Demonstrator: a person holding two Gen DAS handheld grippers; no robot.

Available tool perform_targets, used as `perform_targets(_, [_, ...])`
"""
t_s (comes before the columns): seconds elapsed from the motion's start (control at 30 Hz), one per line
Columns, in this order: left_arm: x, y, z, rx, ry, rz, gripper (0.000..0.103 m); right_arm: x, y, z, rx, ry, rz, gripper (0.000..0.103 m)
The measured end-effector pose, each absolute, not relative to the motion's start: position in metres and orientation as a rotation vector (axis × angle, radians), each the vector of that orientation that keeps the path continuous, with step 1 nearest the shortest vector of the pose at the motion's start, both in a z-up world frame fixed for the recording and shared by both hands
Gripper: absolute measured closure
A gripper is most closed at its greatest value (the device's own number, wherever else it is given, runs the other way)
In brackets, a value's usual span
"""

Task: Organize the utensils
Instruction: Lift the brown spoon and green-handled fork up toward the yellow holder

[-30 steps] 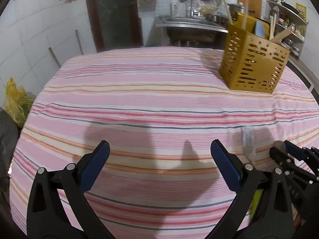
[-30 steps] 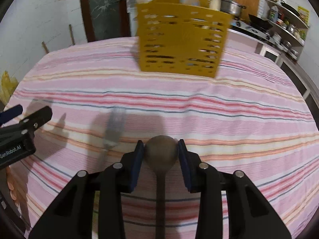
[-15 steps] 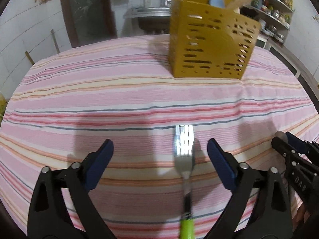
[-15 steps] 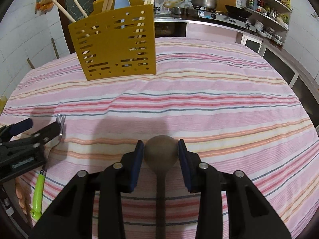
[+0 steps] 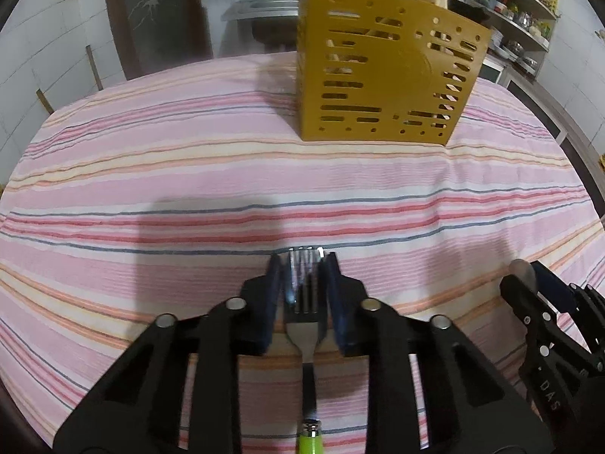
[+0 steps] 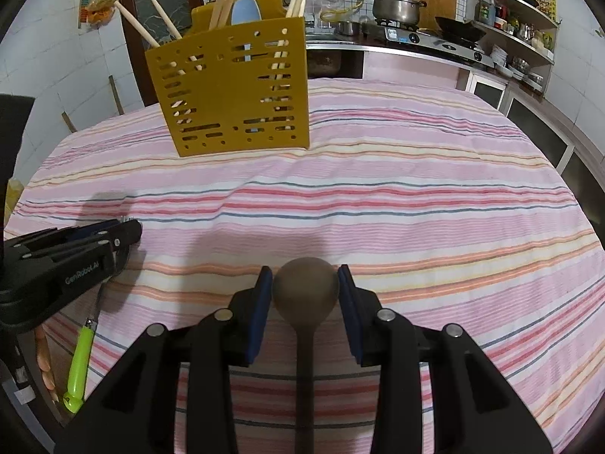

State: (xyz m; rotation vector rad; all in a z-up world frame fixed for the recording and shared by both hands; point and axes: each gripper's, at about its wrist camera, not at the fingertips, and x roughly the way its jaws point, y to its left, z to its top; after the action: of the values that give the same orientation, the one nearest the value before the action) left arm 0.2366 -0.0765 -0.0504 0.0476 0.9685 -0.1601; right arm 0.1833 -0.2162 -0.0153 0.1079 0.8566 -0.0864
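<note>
A metal fork (image 5: 302, 302) with a green handle (image 6: 79, 363) lies on the striped tablecloth. In the left wrist view my left gripper (image 5: 304, 265) has its jaws closing around the fork's head, and the blue pads touch both its sides. My right gripper (image 6: 305, 283) is shut on the bowl of a dark wooden spoon (image 6: 305, 291), held just above the cloth. A yellow perforated utensil holder (image 6: 234, 90) stands at the far side of the table with chopsticks and a blue spoon in it. The right gripper (image 5: 529, 276) sits to the right of the left one.
The table (image 5: 151, 174) has a pink striped cloth. Behind it are a sink, a stove with a pot (image 6: 395, 7) and shelves of kitchenware (image 6: 510, 11). A dark door (image 5: 159, 11) stands at the back left.
My left gripper slid right over the fork and its jaws closed from wide apart onto the fork's head. The right gripper kept its hold on the spoon and shifted right.
</note>
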Motion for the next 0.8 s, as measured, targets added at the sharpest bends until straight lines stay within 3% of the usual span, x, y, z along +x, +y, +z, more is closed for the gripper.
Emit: perform_targets(0.8, [0.177, -0.045, 0.028, 0.016, 0.656, -0.106, 0.083, 0.164, -0.222, 0.019, 0.139, 0.710, -0.085, 0.067])
